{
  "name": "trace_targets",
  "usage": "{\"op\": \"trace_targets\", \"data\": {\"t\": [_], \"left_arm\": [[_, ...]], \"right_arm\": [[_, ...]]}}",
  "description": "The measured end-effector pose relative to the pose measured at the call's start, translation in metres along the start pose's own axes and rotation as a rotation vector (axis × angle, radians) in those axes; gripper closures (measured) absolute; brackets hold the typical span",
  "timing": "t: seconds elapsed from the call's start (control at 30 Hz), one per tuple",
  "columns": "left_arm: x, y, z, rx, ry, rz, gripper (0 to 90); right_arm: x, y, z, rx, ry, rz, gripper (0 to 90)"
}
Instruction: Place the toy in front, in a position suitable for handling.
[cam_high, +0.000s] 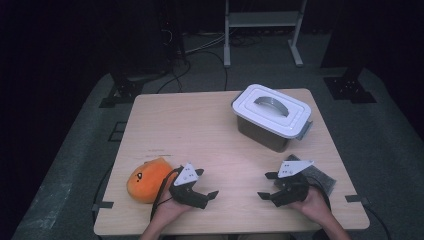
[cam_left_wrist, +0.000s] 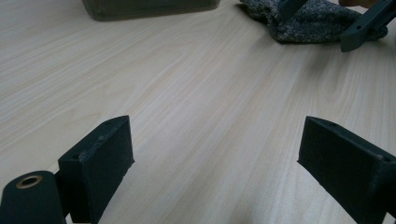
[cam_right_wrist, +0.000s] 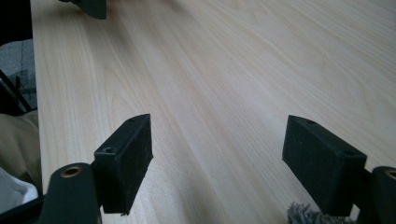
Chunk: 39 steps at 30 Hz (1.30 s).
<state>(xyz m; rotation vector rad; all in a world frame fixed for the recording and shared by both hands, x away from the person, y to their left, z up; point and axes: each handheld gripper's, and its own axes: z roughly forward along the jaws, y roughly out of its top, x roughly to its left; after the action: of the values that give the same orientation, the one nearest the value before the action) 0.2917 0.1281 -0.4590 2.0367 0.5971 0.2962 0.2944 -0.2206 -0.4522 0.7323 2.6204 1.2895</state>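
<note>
The left gripper (cam_high: 207, 196) rests near the table's (cam_high: 200, 125) front edge with its jaws spread and nothing between them, and the right gripper (cam_high: 267, 192) sits likewise toward the front right corner, jaws apart and empty; seen from the high view, both point inward at the bare middle, which looks like a resting pose. An orange plush toy (cam_high: 147, 180) lies just beside the left hand (cam_high: 167, 210) by the front left corner, a grey knitted cloth (cam_high: 320, 179) lies partly under the right gripper, and a lidded storage box (cam_high: 272, 116) stands closed toward the back right, so either soft thing is within easy reach. In the left gripper view the jaws frame bare wood, with the cloth (cam_left_wrist: 313, 21) and the box's lower wall (cam_left_wrist: 149, 8) far off. In the right gripper view the jaws stand wide over bare wood, a tuft of the cloth (cam_right_wrist: 306, 215) just beside the right-hand jaw.
</note>
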Motion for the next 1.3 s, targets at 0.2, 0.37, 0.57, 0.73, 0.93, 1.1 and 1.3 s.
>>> {"op": "trace_targets", "data": {"t": [0.2,0.37,0.57,0.73,0.93,1.1,1.3], "left_arm": [[0.001,0.005,-0.001,-0.017,-0.012,0.003,9.4],[0.0,0.013,-0.01,-0.043,-0.011,0.027,9.4],[0.001,0.023,-0.033,-0.111,0.025,0.045,9.4],[0.008,0.028,-0.055,-0.157,0.069,0.038,9.4],[0.016,0.03,-0.078,-0.199,0.107,0.024,9.4],[0.023,0.031,-0.095,-0.218,0.14,0.021,9.4],[0.027,0.03,-0.11,-0.235,0.167,0.017,9.4]], "right_arm": [[-0.002,-0.003,-0.001,-0.001,-0.002,0.008,23.0],[-0.001,-0.003,-0.003,-0.009,-0.009,0.015,23.0],[0.001,-0.001,-0.001,0.002,-0.005,0.003,23.0],[0.002,0.001,0.001,0.004,-0.001,0.0,23.0],[0.0,0.002,0.002,-0.001,0.007,0.002,23.0],[-0.001,0.002,0.004,0.0,0.013,-0.002,23.0],[-0.001,0.004,0.005,0.0,0.014,-0.006,22.9]]}}
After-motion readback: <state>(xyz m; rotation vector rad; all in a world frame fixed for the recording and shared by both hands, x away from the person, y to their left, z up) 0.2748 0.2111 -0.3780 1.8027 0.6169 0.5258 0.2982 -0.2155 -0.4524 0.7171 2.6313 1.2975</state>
